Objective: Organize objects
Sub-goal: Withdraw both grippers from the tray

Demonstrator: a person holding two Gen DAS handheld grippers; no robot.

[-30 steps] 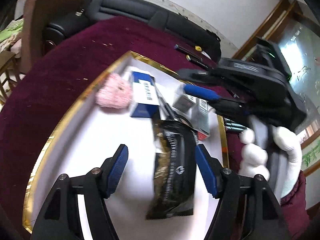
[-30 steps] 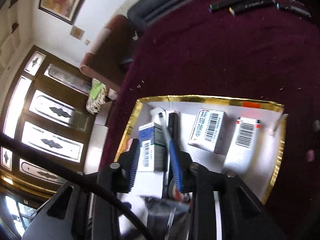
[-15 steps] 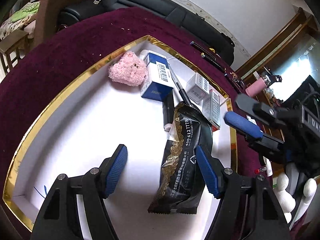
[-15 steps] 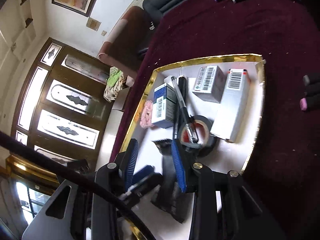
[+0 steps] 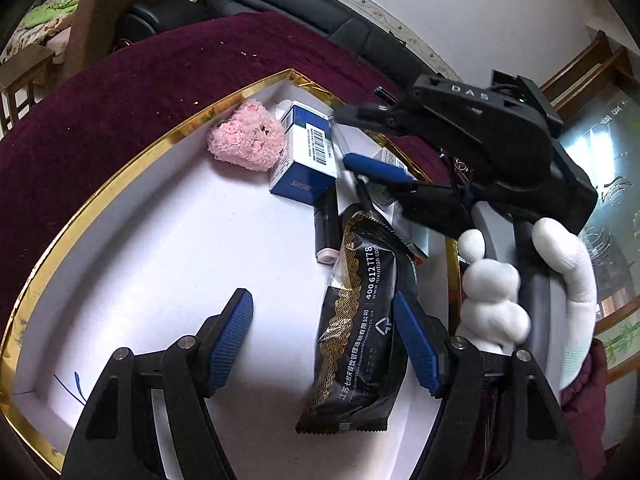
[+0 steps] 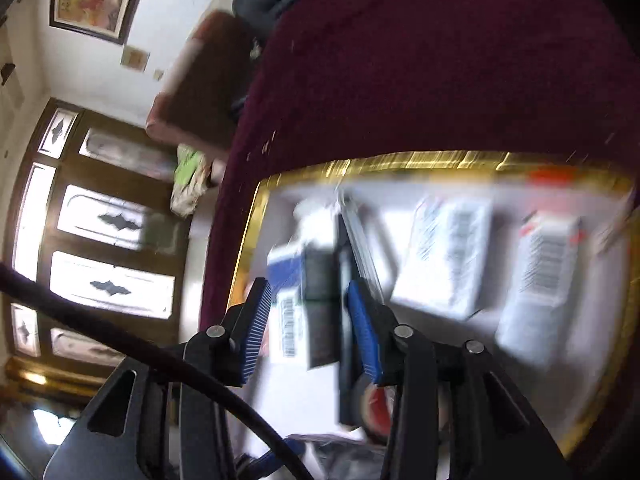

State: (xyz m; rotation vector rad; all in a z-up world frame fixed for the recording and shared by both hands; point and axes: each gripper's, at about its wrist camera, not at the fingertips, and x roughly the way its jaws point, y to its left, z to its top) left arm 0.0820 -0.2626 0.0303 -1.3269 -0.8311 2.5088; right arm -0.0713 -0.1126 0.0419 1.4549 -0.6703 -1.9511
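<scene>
A gold-rimmed white tray holds a pink plush toy, a blue and white box, a black pen, a dark lipstick tube and a black snack packet. My left gripper is open low over the tray, its right finger against the packet's edge. My right gripper is open above the blue box and the pen; that view is blurred. It also shows in the left wrist view, held by a white-gloved hand.
Two white barcoded boxes and a roll of black tape lie in the tray's right part. The tray sits on a maroon tablecloth. A dark sofa stands behind the table.
My right gripper has swung back in over the tray, down toward the blue box and pen. My left gripper has stayed open by the black packet.
</scene>
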